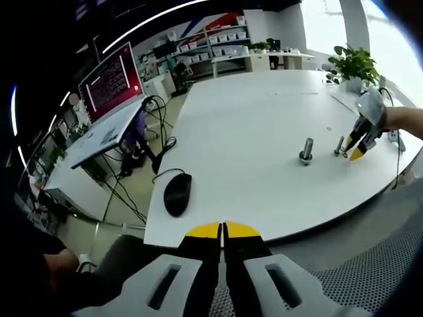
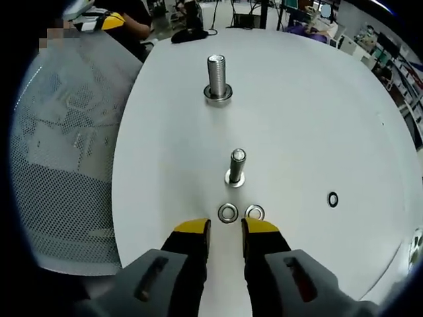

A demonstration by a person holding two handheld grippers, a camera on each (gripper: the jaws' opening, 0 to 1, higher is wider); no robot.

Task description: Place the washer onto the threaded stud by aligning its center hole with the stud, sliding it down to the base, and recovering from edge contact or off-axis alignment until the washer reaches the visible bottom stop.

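The right gripper [image 2: 225, 228] hovers low over the white table [image 2: 317, 105] with its yellow-tipped jaws spread a little and nothing between them, pointed straight at two loose washers lying flat just ahead. The left washer [image 2: 228, 212] and the right washer [image 2: 254, 212] sit side by side, nearly touching, and just beyond them stands the small threaded stud [image 2: 236, 166], upright on its own base. That line-up looks deliberate to me: tips, washers and stud fall almost on one axis, so a pick can lead straight into a short lift over the stud. Neither washer is on it yet.

Farther back stands a larger bolt [image 2: 217, 78], also upright (a second, thicker target, I would guess). A third small ring [image 2: 332, 199] lies well apart to the right.

The left gripper [image 1: 223, 230] is held back off the table's near edge, jaws pressed together on nothing, apparently parked out of the way. From its view the right gripper [image 1: 360, 142] shows across the table beside the small stud [image 1: 340, 146], with the larger bolt [image 1: 307, 150] nearer the middle and a black mouse [image 1: 176, 193] near the table's edge.
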